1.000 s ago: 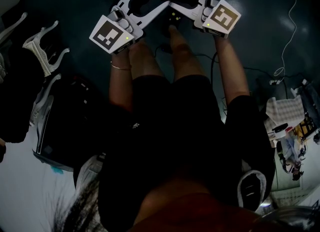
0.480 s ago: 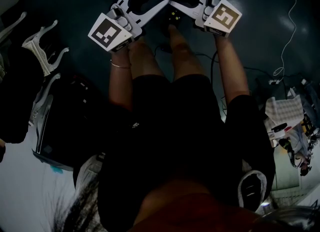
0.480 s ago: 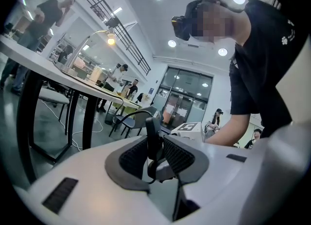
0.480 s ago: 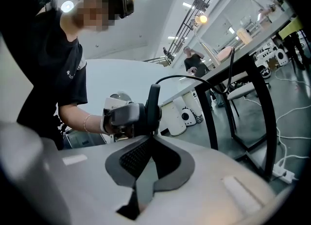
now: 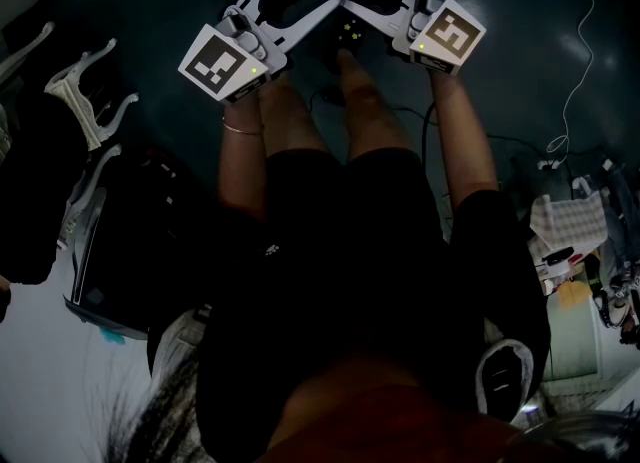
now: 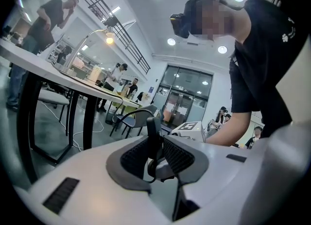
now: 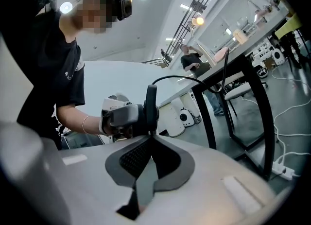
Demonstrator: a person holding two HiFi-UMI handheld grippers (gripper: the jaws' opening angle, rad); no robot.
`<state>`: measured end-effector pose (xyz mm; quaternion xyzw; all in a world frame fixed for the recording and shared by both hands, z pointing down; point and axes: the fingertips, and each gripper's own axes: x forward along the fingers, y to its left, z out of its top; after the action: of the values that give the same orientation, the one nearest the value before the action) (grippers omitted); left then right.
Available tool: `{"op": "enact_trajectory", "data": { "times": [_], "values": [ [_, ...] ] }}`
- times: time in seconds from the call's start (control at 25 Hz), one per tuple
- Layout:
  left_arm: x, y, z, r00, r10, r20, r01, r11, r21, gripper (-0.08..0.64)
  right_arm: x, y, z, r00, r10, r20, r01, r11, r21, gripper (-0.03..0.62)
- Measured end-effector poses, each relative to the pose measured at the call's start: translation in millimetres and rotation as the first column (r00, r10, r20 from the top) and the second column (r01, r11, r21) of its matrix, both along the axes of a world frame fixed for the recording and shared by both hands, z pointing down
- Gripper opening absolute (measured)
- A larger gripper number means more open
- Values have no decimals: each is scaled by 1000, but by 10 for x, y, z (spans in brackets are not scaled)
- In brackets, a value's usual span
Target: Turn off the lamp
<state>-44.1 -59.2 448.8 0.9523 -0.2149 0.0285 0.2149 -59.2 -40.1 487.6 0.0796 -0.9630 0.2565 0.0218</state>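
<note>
the lamp up at ten o'clock is lit, so the job is not done. the left gripper and right gripper both pinch tight on a thin black cord.

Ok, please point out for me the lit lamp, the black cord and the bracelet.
lit lamp (image 6: 110,38), left gripper view, on its glowing head.
black cord (image 7: 151,103), right gripper view, on its thick upright part.
bracelet (image 5: 242,133), head view, on the band across the wrist.
</note>
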Motion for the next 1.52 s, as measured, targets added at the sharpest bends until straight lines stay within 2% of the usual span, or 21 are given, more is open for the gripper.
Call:
{"op": "enact_trajectory", "data": {
  "times": [0.96, 1.2, 1.52],
  "values": [
    [28, -18, 26, 999, 14, 51, -15, 1000, 7, 92, 14, -21, 26, 1000, 25, -7, -25, 1000, -8, 6],
    [25, -45, 17, 999, 1, 45, 1, 999, -34, 91, 12, -17, 22, 1000, 25, -6, -25, 1000, -9, 6],
    [23, -31, 36, 998, 12, 64, -12, 1000, -3, 89, 8, -27, 31, 1000, 24, -9, -25, 999, -23, 6]
  ]
}}
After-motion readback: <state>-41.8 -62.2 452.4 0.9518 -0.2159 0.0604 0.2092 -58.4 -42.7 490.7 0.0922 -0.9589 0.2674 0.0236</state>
